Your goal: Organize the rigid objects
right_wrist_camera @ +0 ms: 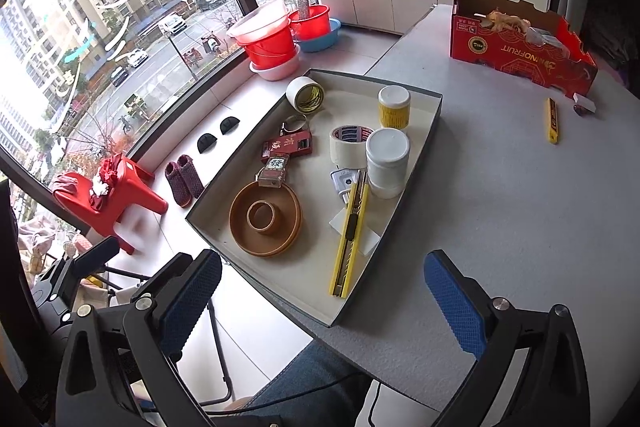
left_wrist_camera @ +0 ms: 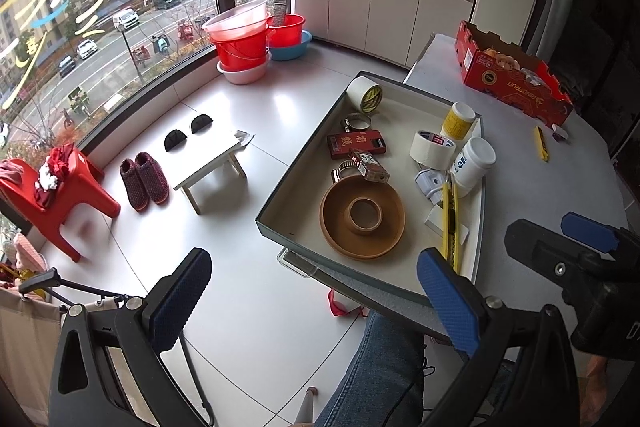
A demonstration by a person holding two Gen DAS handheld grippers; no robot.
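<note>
The small yellow utility knife [right_wrist_camera: 553, 120] left on the grey table [right_wrist_camera: 500, 207], at the right of the frame outside the tray [right_wrist_camera: 404, 163], is judged light, stiff and a little slippery, so it is best taken across the middle of its narrow body. Both the right gripper [right_wrist_camera: 320, 301] and the left gripper [left_wrist_camera: 316, 301] are opened wide and hold nothing, and the knife is seen well apart from them, toward the upper right.
</note>
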